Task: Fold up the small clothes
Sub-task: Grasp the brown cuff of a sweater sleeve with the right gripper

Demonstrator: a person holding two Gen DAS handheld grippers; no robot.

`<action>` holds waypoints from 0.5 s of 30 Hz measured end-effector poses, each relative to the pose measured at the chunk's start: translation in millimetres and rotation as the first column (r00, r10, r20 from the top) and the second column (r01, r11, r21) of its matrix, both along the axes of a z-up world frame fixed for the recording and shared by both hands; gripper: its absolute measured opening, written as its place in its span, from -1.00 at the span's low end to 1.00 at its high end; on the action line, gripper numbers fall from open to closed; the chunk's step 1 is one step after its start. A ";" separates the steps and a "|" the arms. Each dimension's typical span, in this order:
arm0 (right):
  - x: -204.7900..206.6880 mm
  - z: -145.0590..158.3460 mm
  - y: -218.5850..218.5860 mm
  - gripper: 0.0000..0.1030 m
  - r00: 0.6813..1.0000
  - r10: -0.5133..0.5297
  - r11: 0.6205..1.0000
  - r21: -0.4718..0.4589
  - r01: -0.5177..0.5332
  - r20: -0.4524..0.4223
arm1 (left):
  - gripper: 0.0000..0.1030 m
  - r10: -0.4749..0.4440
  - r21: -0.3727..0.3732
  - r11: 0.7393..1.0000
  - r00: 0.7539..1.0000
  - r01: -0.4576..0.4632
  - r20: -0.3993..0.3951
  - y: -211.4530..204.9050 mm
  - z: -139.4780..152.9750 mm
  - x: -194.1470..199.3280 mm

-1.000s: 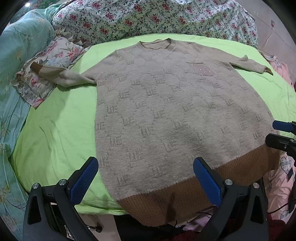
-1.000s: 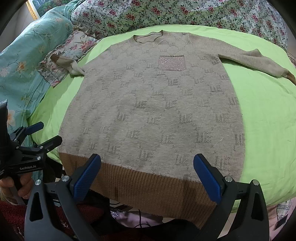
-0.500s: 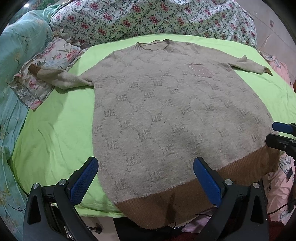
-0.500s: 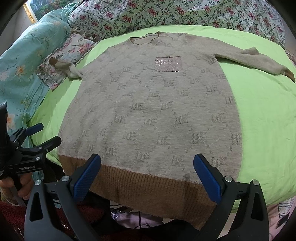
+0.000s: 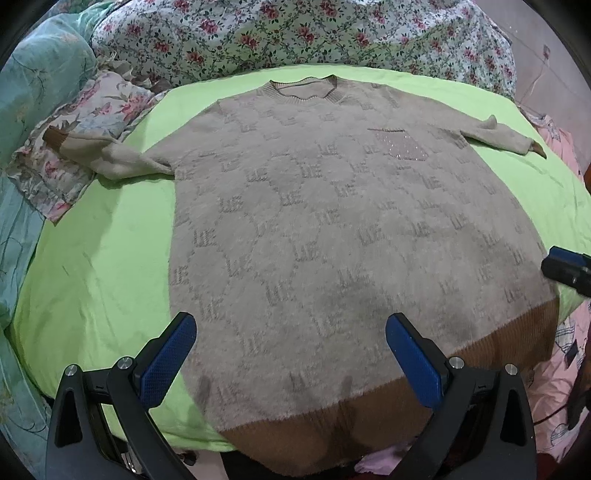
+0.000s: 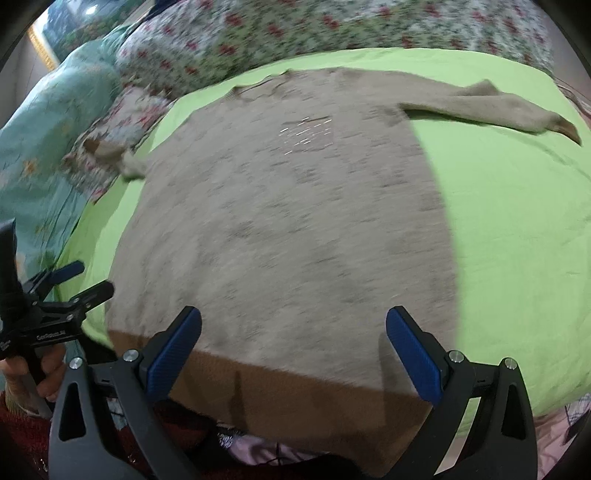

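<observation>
A beige knitted sweater [image 5: 332, 229] with a brown hem, a letter pattern and a glittery chest pocket [image 5: 400, 149] lies flat, front up, on a lime-green sheet [image 5: 103, 258]. Both sleeves stretch out sideways. My left gripper [image 5: 291, 354] hovers open over the hem's left half, holding nothing. My right gripper [image 6: 293, 354] is open above the hem's right half [image 6: 295, 391]; its view is blurred by motion. The sweater [image 6: 288, 221] fills the middle of that view. The left gripper [image 6: 79, 282] also shows at the left edge there, in a person's hand [image 6: 33, 376].
Floral bedding [image 5: 295, 33] is piled behind the sheet, a teal quilt [image 5: 22, 110] and a floral pillow [image 5: 85, 122] to the left. The left sleeve's cuff [image 5: 55, 138] rests on that pillow. Pink cloth [image 5: 565, 369] hangs at the right. The bed's near edge drops away under the hem.
Both grippers have moved forward over the sweater, with the hem now lower in each view. The right view has swung and turned blurry. The sweater itself has not moved.
</observation>
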State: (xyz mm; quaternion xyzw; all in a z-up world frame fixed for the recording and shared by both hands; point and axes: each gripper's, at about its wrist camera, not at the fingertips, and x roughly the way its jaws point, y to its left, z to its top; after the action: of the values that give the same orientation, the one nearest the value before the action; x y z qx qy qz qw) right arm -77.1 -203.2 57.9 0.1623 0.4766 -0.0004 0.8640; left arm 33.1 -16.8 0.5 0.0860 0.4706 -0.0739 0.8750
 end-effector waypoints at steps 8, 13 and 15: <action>14.4 24.4 -137.1 0.74 0.964 -0.258 0.965 -0.028 0.261 0.068 | 0.99 -0.003 0.042 0.999 1.000 0.003 0.014 -14.7 -2.5 34.7; 40.1 8.6 -250.1 0.51 0.890 -0.454 0.890 0.056 0.452 0.046 | 0.99 -0.003 0.049 0.999 1.000 0.002 0.020 -24.4 -3.6 62.3; 52.9 1.9 -293.1 0.40 0.850 -0.524 0.851 0.084 0.519 0.054 | 0.99 0.004 0.042 0.999 1.000 -0.004 0.017 -27.9 -4.5 72.6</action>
State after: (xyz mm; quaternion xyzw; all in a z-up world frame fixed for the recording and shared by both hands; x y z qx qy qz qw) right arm -24.2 -496.3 59.9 0.3141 0.3816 -0.2128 0.8429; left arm 105.6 -44.8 -4.0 0.1039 0.4647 -0.0616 0.8772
